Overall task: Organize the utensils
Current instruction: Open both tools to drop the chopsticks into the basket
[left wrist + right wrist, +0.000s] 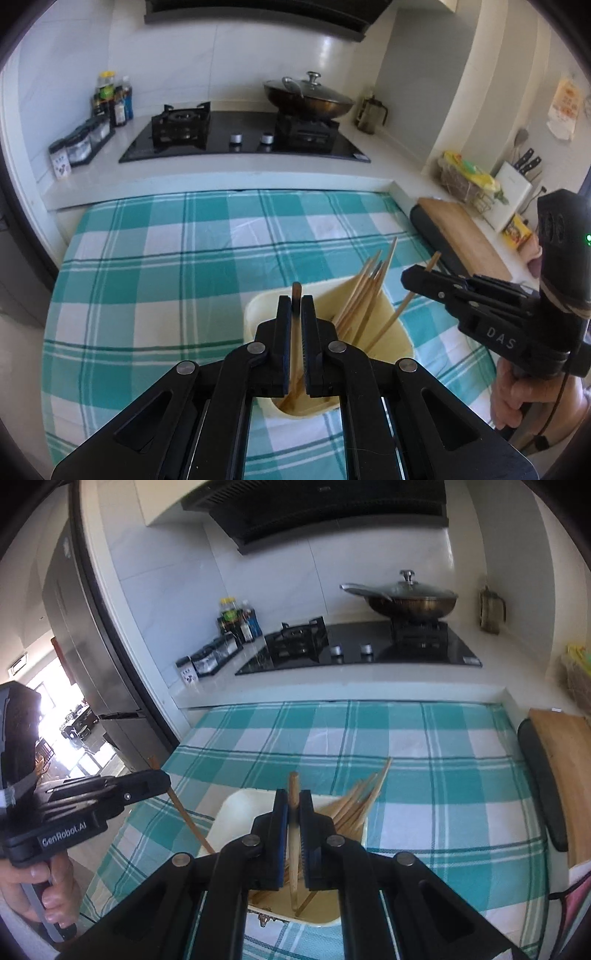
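Since both the left gripper (295, 301) and right gripper (293, 799) are pinching a chopstick (295, 332) over the holder (391, 332), I'd aim tips inside before letting go.

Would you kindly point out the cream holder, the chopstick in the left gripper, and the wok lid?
holder (397, 334): left wrist view, on its right wall.
chopstick (296, 290): left wrist view, on its dark upper end above the gripper.
wok lid (413, 588): right wrist view, on the glass below the knob.

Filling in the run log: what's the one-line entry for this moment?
left gripper: shut on chopstick | right gripper: shut on chopstick | both over cream holder
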